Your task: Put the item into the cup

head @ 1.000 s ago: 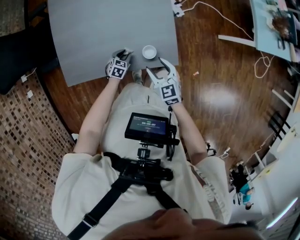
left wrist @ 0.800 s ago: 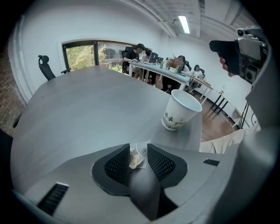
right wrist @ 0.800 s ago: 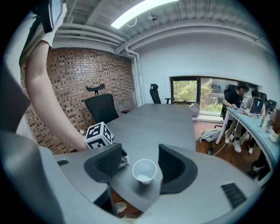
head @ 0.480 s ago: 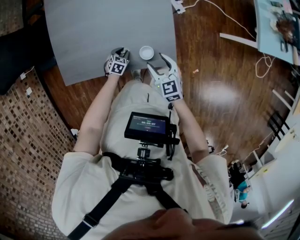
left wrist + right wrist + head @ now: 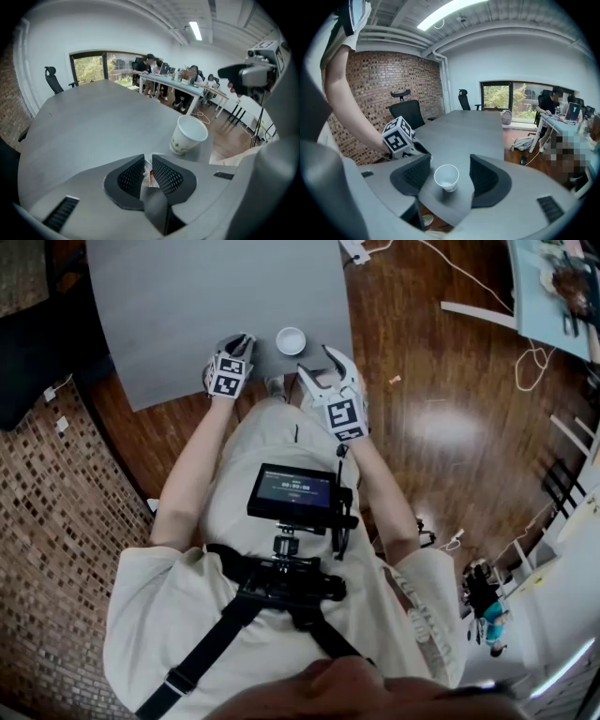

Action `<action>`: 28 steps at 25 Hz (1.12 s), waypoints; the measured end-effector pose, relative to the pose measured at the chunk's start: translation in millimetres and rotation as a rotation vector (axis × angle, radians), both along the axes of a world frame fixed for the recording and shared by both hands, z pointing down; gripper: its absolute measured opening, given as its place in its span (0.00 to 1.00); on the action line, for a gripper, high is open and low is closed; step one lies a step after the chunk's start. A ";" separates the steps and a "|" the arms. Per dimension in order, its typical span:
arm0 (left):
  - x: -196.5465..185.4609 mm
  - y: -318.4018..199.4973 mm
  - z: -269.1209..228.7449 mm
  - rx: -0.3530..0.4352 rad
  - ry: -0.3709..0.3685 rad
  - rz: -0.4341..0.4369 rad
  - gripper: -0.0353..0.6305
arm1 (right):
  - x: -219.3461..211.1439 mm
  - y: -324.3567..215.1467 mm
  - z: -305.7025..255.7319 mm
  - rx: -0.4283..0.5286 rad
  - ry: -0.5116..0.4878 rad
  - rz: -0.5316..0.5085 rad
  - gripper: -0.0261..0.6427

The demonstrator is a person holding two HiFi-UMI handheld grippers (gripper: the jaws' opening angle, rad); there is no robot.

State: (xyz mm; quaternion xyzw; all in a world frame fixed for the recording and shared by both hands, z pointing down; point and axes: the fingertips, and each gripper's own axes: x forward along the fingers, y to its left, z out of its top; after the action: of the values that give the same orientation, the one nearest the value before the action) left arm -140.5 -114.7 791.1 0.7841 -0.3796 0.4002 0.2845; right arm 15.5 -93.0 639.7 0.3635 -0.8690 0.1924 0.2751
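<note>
The left hand-held gripper [image 5: 239,338] is hovering over the near edge of the grey tabletop [image 5: 187,296], pointing steeply downward. Its jaws have just been closing and are now standing narrow, pinching the item [image 5: 148,172], a small clear packet with a red patch, between the mesh pads. The paper cup [image 5: 291,340] is standing upright and open-mouthed on the tabletop near the same edge, just to the right of that gripper and apart from it. The right hand-held gripper [image 5: 317,362] is holding nothing, with its jaws spread wide. In the right gripper view the cup is showing in the gap between them, touching neither.
</note>
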 end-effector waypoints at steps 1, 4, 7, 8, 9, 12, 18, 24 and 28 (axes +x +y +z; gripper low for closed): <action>5.5 -1.4 -16.5 0.024 0.022 0.000 0.14 | 3.3 1.6 -0.8 0.000 0.000 0.006 0.46; 26.1 -2.4 -54.1 0.080 0.065 0.034 0.14 | 12.6 6.6 4.2 -0.001 0.002 0.023 0.46; 54.1 -0.3 -88.9 0.130 0.093 0.080 0.06 | 23.8 13.6 -0.3 0.004 0.005 0.040 0.46; 62.1 -0.4 -95.5 0.140 0.099 0.095 0.06 | 26.4 14.9 -1.6 0.007 0.007 0.045 0.46; 68.4 -1.7 -97.8 0.146 0.101 0.112 0.06 | 27.3 14.6 -0.7 0.008 0.009 0.051 0.46; 81.9 -8.0 -97.5 0.153 0.108 0.145 0.06 | 28.0 13.9 6.2 0.005 0.010 0.068 0.46; 110.5 -6.2 -98.6 0.141 0.121 0.217 0.06 | 36.4 20.8 4.4 0.016 0.009 0.099 0.46; 124.5 -0.5 -76.7 0.094 0.081 0.277 0.06 | 41.7 28.0 12.2 0.002 0.009 0.116 0.46; 125.4 6.0 -65.1 0.069 0.060 0.292 0.06 | 41.8 31.0 11.3 0.006 0.010 0.121 0.46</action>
State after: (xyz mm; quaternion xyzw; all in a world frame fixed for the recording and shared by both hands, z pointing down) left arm -15.1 -108.7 726.0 0.8518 -0.2662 0.4007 0.2074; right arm 57.3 -61.9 651.0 0.4173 -0.8446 0.2045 0.2661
